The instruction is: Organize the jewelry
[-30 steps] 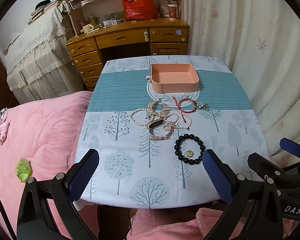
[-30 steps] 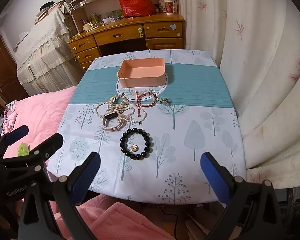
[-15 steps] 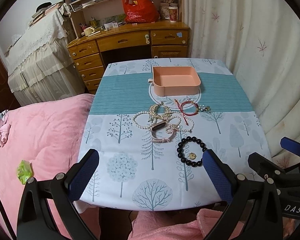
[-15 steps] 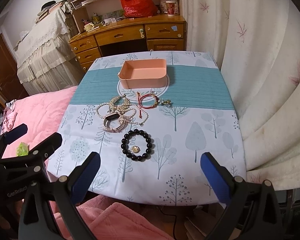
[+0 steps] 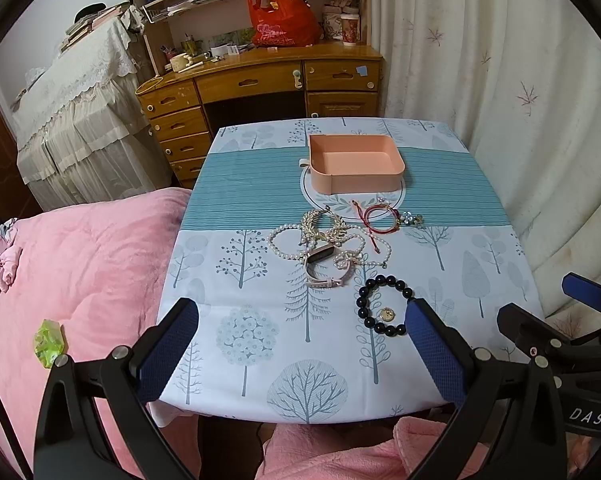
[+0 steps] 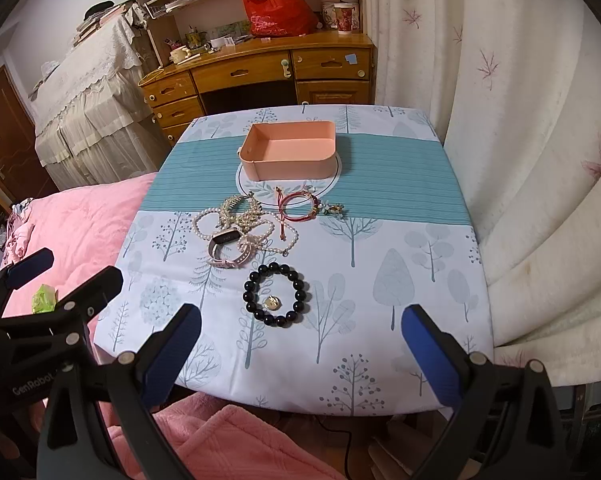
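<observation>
An empty pink tray [image 5: 356, 174] [image 6: 290, 162] stands at the far middle of the tree-print table. In front of it lies a jewelry pile: a red cord bracelet [image 5: 378, 220] [image 6: 296, 206], pearl strands [image 5: 284, 246] [image 6: 204, 226], a gold leaf piece [image 5: 312, 220], and a pink-strapped watch [image 5: 320, 268] [image 6: 224, 248]. Nearest me is a black bead bracelet [image 5: 382, 306] [image 6: 276, 294] with a gold charm. My left gripper [image 5: 300, 344] and right gripper [image 6: 300, 344] both hang open over the table's near edge, holding nothing.
A pink quilt [image 5: 80, 272] covers a bed to the left, with a green wrapper [image 5: 49, 342] on it. White curtains [image 6: 520, 160] hang close on the right. A wooden desk [image 5: 260, 88] with a red bag [image 5: 282, 16] stands behind the table.
Both views have shifted slightly: the table and jewelry sit a little lower and farther in the frames, as both grippers rose or tilted a bit. Nothing on the table moved.
</observation>
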`<action>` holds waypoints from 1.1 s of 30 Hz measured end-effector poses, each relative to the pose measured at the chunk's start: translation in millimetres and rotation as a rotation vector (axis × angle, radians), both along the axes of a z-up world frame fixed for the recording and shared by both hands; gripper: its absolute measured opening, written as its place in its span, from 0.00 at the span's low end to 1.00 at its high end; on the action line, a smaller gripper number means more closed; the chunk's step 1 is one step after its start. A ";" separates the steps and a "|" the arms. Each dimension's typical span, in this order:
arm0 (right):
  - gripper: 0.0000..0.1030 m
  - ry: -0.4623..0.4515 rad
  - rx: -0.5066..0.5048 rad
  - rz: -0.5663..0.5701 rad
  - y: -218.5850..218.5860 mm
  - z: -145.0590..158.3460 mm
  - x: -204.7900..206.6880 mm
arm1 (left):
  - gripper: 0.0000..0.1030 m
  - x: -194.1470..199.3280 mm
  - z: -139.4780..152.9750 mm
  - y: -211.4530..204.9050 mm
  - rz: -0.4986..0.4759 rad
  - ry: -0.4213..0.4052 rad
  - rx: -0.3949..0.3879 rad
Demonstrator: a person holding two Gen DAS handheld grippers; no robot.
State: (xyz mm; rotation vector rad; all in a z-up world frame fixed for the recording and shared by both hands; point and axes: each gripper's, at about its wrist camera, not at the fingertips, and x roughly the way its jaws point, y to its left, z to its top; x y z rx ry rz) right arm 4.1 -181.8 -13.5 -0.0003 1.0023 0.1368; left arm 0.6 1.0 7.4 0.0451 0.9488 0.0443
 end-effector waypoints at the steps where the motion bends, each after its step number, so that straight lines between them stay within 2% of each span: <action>1: 0.98 0.000 0.000 0.000 -0.6 0.2 -0.8 | 0.99 0.2 0.0 0.4 0.000 0.000 0.000; 11: 0.98 -0.043 -0.008 -0.003 -0.4 7.3 -0.8 | 0.99 3.2 -4.2 -0.6 -0.001 0.010 -0.004; 17: 0.98 -0.054 -0.011 0.011 0.8 6.2 1.1 | 0.99 6.6 -4.5 -1.8 0.014 0.023 0.036; 20: 0.98 -0.054 -0.004 0.017 1.9 5.8 1.0 | 0.99 8.9 0.5 2.9 0.000 0.016 0.003; 24: 0.98 -0.062 0.009 0.030 5.3 3.7 3.4 | 0.99 10.6 -2.3 5.7 -0.001 0.030 0.020; 27: 0.98 -0.105 0.017 0.047 8.7 2.6 2.0 | 0.99 9.8 -7.2 14.2 -0.003 0.046 -0.002; 30: 0.98 -0.158 0.009 0.067 15.0 -0.7 -2.8 | 0.99 8.8 -16.5 23.0 -0.041 0.038 -0.006; 33: 0.98 -0.159 -0.015 0.082 23.6 -13.2 0.0 | 0.99 14.9 -29.5 29.6 -0.109 0.042 0.011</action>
